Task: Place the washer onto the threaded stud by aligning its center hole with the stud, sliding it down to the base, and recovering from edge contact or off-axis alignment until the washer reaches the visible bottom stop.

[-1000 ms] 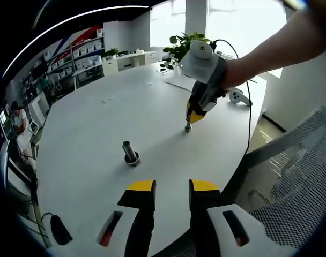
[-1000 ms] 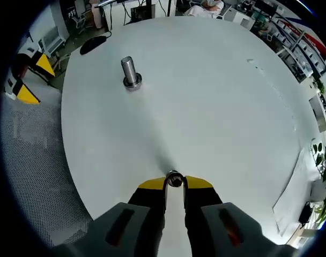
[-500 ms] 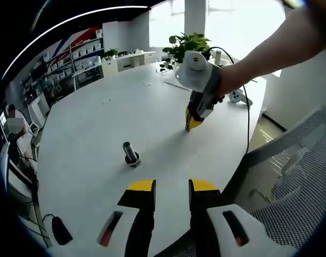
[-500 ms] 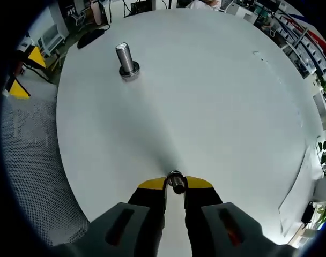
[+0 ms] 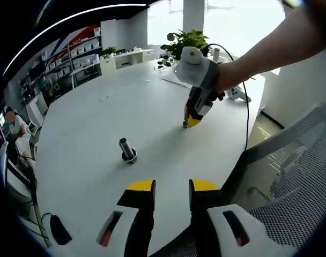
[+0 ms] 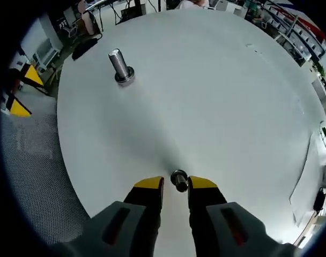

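The threaded stud (image 5: 126,149) stands upright on its round base on the white table (image 5: 88,123); in the right gripper view the stud (image 6: 120,66) is far ahead and to the left. The metal washer (image 6: 178,180) sits between the yellow tips of my right gripper (image 6: 175,183), whose jaws stand slightly apart, with a sliver of gap showing on the washer's left side. In the left gripper view a person's hand holds the right gripper (image 5: 189,122) low over the table, to the right of the stud. My left gripper (image 5: 172,187) is open with nothing between its fingers, near the table's edge.
A mesh office chair (image 5: 291,171) stands right of the table. A black mouse-like object (image 5: 59,230) lies near the table edge. A plant (image 5: 187,42) and a cable (image 5: 247,115) sit at the far side. A person (image 5: 15,126) sits beyond the table.
My right gripper's jaws have parted a little around the washer, which was pinched tight before. The right gripper has shifted slightly, so the stud sits a bit further left in its view.
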Demonstrator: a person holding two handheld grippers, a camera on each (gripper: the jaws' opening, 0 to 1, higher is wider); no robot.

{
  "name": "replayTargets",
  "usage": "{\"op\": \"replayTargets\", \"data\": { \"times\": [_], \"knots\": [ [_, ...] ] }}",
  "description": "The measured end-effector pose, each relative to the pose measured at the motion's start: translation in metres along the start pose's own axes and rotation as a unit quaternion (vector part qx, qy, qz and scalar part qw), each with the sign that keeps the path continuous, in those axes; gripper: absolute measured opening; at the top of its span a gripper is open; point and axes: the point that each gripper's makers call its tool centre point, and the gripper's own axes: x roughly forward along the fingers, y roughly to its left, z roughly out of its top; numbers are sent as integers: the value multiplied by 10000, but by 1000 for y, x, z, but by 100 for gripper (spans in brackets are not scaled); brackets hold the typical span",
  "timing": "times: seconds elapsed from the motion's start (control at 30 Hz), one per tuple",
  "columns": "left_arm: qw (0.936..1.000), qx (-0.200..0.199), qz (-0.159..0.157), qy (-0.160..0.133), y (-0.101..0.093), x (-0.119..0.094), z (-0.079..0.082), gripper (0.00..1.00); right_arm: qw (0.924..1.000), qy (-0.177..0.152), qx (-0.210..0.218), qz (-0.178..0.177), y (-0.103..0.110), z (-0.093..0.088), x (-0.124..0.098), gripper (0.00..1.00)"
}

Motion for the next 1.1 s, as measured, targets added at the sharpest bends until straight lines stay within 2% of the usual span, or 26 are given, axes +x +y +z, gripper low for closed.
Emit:
{"op": "replayTargets", "data": {
  "times": [0.37, 0.47, 0.7, 0.87, 1.0, 1.1],
  "knots": [
    [10000, 56, -2, -36, -1, 0, 4, 24, 9992, -387, 29, -104, 6, -4, -26, 27],
    [10000, -20, 31, -18, 2, 0, 1, 24, 9968, -699, 388, -38, 12, -3, -37, 28],
    [9999, -27, 99, -36, 5, -1, 1, 23, 9923, -1031, 680, -83, 12, -11, -59, 30],
    [9999, -3, 168, -19, 8, -1, 0, 23, 9856, -1476, 790, -222, 15, -14, -81, 30],
    [9997, -99, 228, -68, 12, -2, 1, 23, 9731, -1979, 1134, -312, 17, -15, -100, 30],
    [9996, -134, 255, -75, 14, -2, 1, 23, 9667, -2204, 1249, -361, 21, -16, -111, 30]
  ]
}}
